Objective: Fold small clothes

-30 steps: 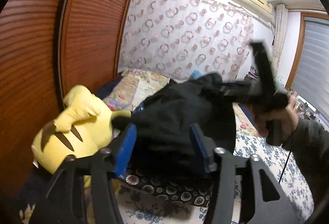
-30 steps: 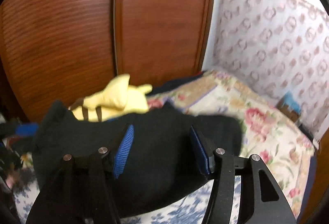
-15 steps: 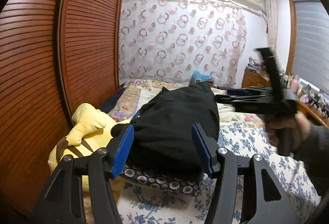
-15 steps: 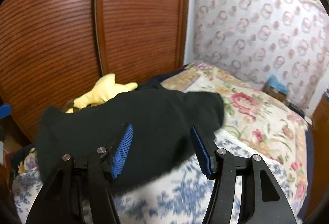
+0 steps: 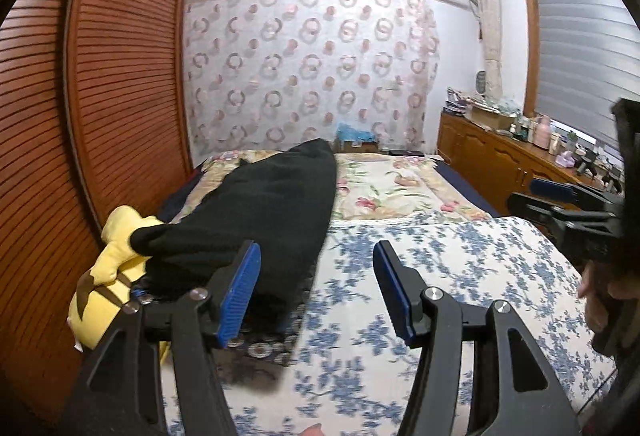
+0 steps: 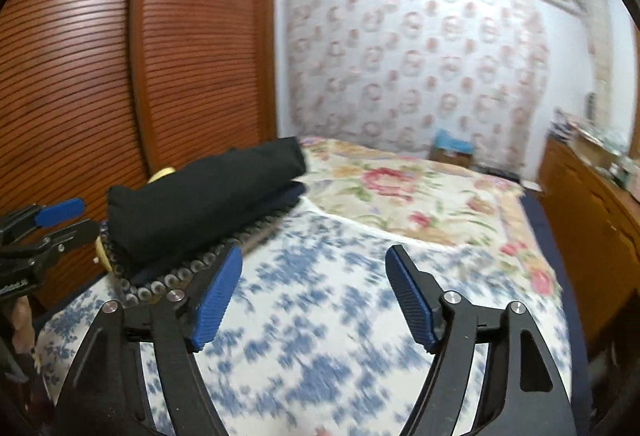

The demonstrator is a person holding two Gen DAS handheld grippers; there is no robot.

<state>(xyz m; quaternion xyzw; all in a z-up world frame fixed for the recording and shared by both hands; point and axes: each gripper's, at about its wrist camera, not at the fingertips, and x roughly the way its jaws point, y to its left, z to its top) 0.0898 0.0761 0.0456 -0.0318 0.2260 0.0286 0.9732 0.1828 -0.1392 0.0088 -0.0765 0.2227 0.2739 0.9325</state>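
Observation:
A folded black garment lies on a pile of clothes at the bed's left side, on top of a dark patterned cloth. My left gripper is open, with only the blue floral sheet between its pads; the garment sits behind its left finger. My right gripper hovers over the sheet to the right of the pile. Its jaws are opening and hold nothing. Each wrist view catches the other gripper at its edge: the right gripper and the left gripper, both held by a hand.
A yellow plush toy lies beside the pile, against the wooden slatted wardrobe. The bed carries a blue floral sheet and, farther back, a rose-patterned quilt. A wooden dresser with clutter lines the right wall.
Both grippers have let go of the black garment and drawn back to the right. It now lies folded on the pile. The right gripper's jaws have widened.

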